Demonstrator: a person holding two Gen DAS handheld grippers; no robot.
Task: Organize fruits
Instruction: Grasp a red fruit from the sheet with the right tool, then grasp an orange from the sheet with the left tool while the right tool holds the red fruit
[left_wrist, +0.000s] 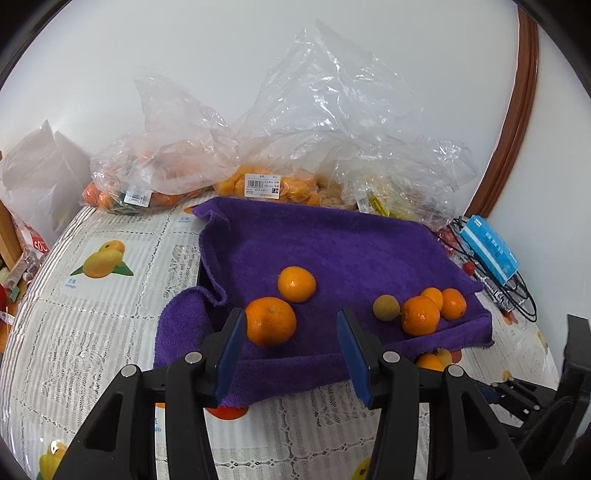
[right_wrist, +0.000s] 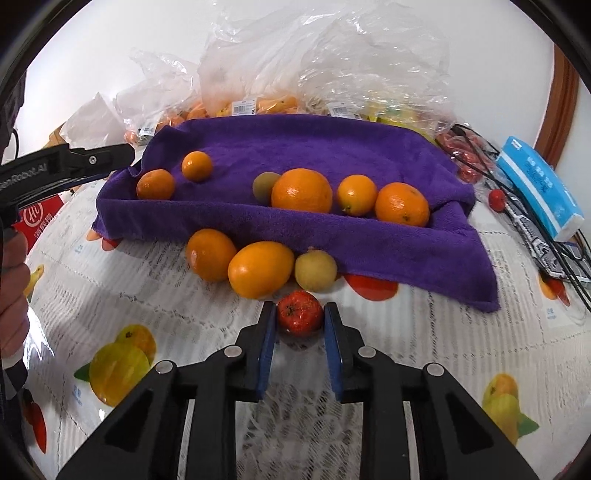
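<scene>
The right claw (right_wrist: 300, 334) grips a red fruit (right_wrist: 299, 312) on the bench (right_wrist: 424, 343), just before the towel's (right_wrist: 295, 147) near edge. The left claw (left_wrist: 291, 350) hangs open over the towel, an orange (left_wrist: 270, 321) beside its left finger.

A plush, matt purple towel (right_wrist: 332, 147) covers a box on the table's glossy lace-patterned plastic cloth (right_wrist: 424, 350). Behind the towel lie crinkled, shiny clear plastic bags (left_wrist: 332, 110). The oranges (right_wrist: 301, 190) look waxy.
</scene>
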